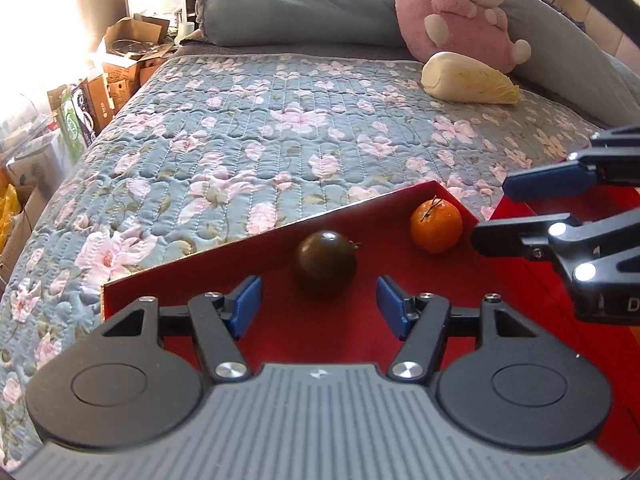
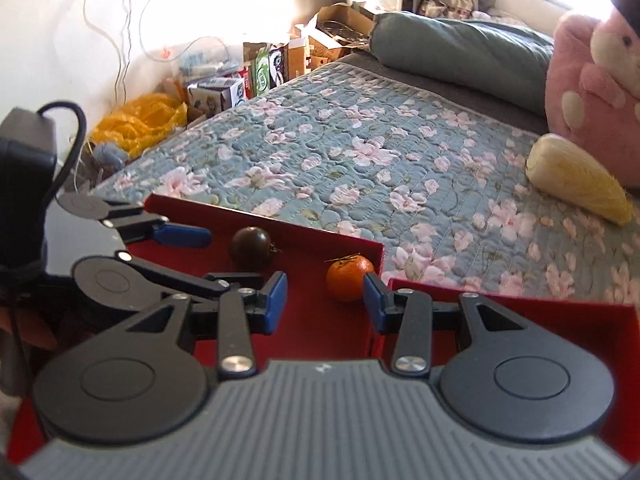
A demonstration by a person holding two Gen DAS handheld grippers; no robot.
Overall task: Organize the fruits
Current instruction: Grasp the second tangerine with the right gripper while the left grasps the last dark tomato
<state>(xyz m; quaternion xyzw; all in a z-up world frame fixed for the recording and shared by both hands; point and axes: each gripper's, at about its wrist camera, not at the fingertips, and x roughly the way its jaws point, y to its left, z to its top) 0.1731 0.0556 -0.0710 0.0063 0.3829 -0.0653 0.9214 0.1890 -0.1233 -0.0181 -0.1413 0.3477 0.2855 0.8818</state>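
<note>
A red box [image 1: 240, 252] lies on the bed and holds a dark brown tomato-like fruit [image 1: 325, 262] and an orange tangerine [image 1: 436, 225]. My left gripper [image 1: 319, 307] is open and empty, just short of the dark fruit. My right gripper [image 1: 492, 212] enters from the right, open, beside the tangerine. In the right wrist view my right gripper [image 2: 325, 301] is open with the tangerine [image 2: 347, 277] just ahead between the fingertips, close to the right pad. The dark fruit [image 2: 252, 247] lies further left, near my left gripper [image 2: 200, 256]. A second red box [image 2: 560, 312] adjoins on the right.
The floral quilt [image 1: 260, 132] covers the bed. A napa cabbage [image 1: 468, 78] lies at the far right by a pink plush toy [image 1: 464, 8] and grey pillows [image 1: 296, 12]. Cardboard boxes [image 1: 116, 68] and a yellow bag [image 2: 140, 124] stand beside the bed.
</note>
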